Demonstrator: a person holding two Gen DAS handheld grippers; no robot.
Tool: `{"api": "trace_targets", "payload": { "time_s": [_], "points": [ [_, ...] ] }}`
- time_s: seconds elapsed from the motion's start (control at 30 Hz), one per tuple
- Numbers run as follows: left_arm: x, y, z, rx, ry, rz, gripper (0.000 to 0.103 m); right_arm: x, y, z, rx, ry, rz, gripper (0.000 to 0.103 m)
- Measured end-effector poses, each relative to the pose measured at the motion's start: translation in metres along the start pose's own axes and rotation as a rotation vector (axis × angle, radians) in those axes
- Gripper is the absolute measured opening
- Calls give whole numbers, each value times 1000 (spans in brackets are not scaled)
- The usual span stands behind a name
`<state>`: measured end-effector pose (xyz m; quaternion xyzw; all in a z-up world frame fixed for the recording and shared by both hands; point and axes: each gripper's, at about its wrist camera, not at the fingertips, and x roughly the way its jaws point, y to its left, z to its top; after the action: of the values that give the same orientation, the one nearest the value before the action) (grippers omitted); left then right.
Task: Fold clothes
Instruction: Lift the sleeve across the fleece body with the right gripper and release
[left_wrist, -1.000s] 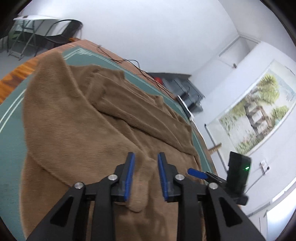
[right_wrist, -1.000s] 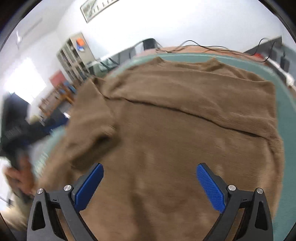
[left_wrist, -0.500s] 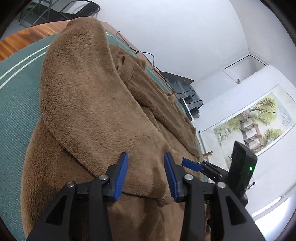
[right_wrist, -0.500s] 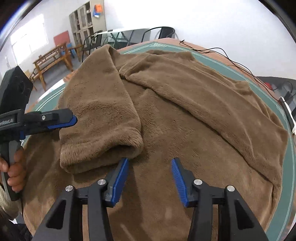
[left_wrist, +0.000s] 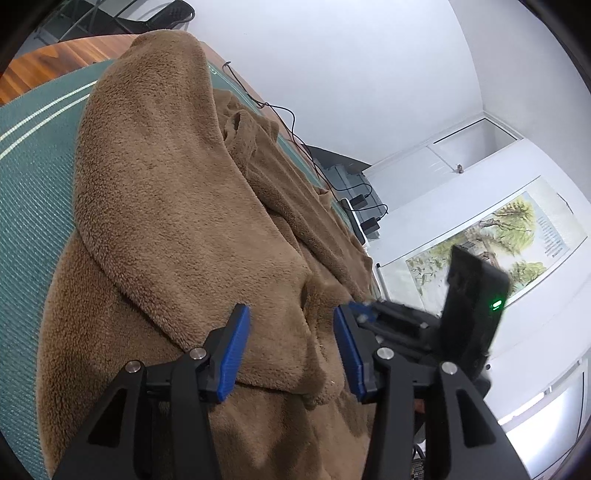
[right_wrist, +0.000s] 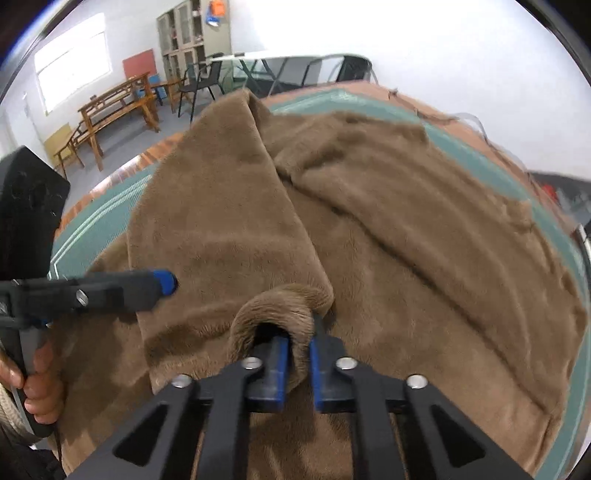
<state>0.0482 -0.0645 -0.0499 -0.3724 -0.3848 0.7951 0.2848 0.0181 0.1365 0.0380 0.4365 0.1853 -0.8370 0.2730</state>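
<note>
Right wrist view: the right gripper (right_wrist: 295, 360), wide apart a second ago, has clamped its jaws on the cuff of the brown fleece garment (right_wrist: 406, 240) lying on the bench (right_wrist: 480, 155). The left gripper (left_wrist: 291, 350) is opening, letting the sleeve go, so the sleeve has changed hands.

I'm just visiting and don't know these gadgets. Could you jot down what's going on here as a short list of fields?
Garment: brown fleece top, spread out
Surface: green mat on a wooden table
Sleeve: folded across the body, cuff nearest the camera
Right gripper: shut, pinching the cuff
Left gripper: jaws opening, sleeve fabric between them, pads not pressing
Hand: holds the left gripper's handle
</note>
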Motion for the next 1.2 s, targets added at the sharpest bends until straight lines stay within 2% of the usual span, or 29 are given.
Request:
{"api": "trace_targets", "payload": {
  "time_s": [0.2,0.33,0.57,0.63,0.8,0.93,1.03,1.2],
  "points": [
    [-4,2,0,-16,-20,-16,53,-48,-11,35,-31,-158,-68,7],
    [-6,4,0,-31,-27,-14,53,-78,-20,60,-51,-267,-162,7],
    [-6,2,-1,-21,-26,12,53,-128,-73,82,69,-424,-309,7],
    [-7,1,-2,-18,-27,18,53,-133,-92,80,85,-443,-308,7],
    [-8,0,-4,-8,-26,40,53,-137,-155,62,232,-437,-376,7],
    [-9,-1,-5,5,-25,64,53,-122,-199,36,332,-370,-395,7],
    [-3,-8,-5,20,-21,94,53,-106,-222,12,383,-307,-380,7],
    [-4,-10,-3,36,-18,128,53,-78,-263,-29,504,-194,-284,7]
  ]
}}
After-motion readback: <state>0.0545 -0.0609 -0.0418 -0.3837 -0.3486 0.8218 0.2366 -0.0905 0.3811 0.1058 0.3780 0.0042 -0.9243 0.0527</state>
